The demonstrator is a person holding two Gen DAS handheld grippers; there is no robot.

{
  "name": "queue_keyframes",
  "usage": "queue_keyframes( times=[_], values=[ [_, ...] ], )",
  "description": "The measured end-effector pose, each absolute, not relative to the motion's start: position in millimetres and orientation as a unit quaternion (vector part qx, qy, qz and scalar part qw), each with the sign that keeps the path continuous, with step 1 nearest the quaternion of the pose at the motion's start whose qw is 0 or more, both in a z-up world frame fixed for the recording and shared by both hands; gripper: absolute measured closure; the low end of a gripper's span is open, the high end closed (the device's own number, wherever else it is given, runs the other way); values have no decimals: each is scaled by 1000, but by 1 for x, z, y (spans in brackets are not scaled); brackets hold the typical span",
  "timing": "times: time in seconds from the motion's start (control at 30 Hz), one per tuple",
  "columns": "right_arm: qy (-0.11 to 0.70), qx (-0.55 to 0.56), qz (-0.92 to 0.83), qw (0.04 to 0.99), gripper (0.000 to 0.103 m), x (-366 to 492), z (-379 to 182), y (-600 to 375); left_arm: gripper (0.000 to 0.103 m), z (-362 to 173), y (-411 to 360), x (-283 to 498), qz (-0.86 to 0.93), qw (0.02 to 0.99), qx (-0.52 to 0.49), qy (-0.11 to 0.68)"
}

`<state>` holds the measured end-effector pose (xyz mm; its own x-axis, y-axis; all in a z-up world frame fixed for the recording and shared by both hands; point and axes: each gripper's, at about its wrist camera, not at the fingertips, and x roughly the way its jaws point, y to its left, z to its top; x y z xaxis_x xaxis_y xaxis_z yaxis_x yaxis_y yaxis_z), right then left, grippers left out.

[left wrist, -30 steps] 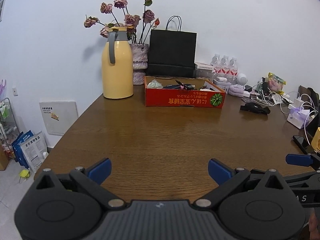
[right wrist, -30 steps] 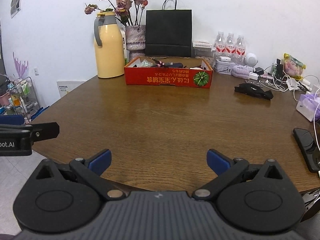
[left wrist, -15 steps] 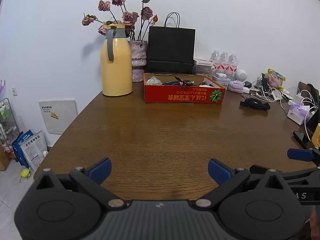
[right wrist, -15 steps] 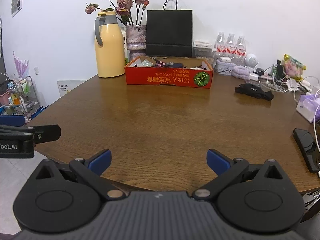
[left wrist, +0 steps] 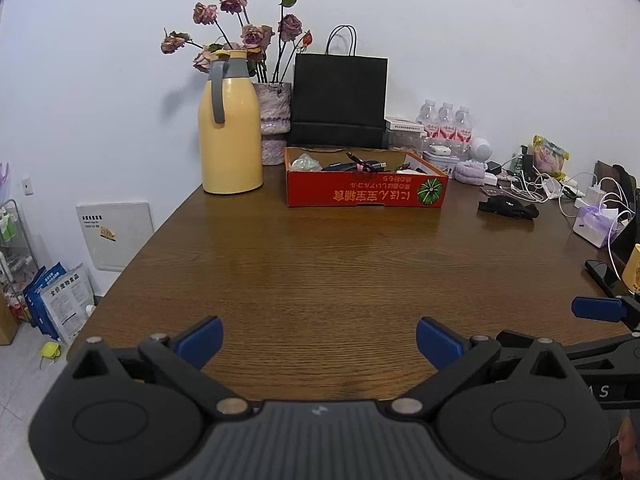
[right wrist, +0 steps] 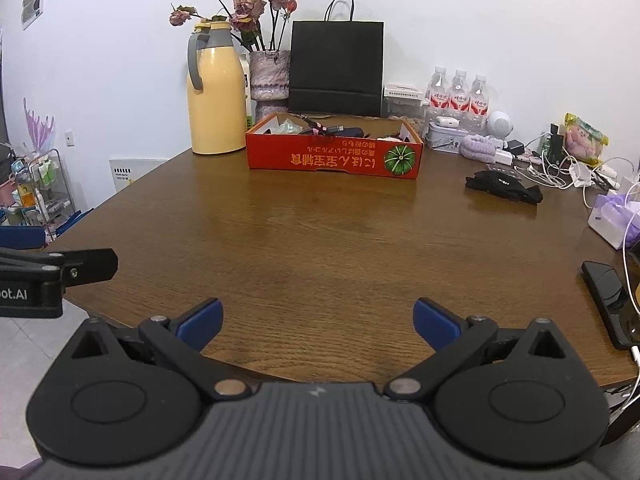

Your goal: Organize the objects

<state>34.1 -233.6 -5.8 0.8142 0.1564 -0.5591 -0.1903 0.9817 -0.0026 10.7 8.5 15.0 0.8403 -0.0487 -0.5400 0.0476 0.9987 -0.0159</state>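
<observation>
Your left gripper point(left wrist: 319, 340) has its blue-tipped fingers spread wide with nothing between them, hovering over the near edge of the brown wooden table point(left wrist: 320, 264). Your right gripper point(right wrist: 318, 320) is spread just as wide and is also empty, above the same near edge; from the left wrist view one of its blue fingertips point(left wrist: 594, 308) shows at the far right, so the two tools sit side by side. A bare stretch of wood lies ahead of both tools. Well beyond it, toward the back of the table, sits the shallow red cardboard box point(right wrist: 334, 158) with a green pumpkin printed on its front, holding a jumble of small dark items and cables that are too small to sort out. Just left of the box stands the tall yellow thermos jug with a grey handle point(right wrist: 216, 92), and behind it a black paper bag point(right wrist: 336, 66) leans at the wall. Off to the right of the box, a black crumpled pouch point(right wrist: 504, 186) lies on the wood, and a black phone point(right wrist: 606, 292) rests near the right edge.
</observation>
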Motion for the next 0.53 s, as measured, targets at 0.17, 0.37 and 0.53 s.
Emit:
queue_keyframes(
  times=[0.17, 0.37, 0.53],
  values=[
    [293, -29, 91, 951, 0, 35, -7, -233, 0, 13, 9, 13, -28, 957, 2, 288],
    [303, -23, 90, 948, 0, 44, -14, -236, 0, 6, 9, 25, -40, 952, 0, 304],
    [310, -17, 90, 946, 0, 57, -23, -234, 0, -7, 3, 40, -56, 951, 13, 305]
  ],
)
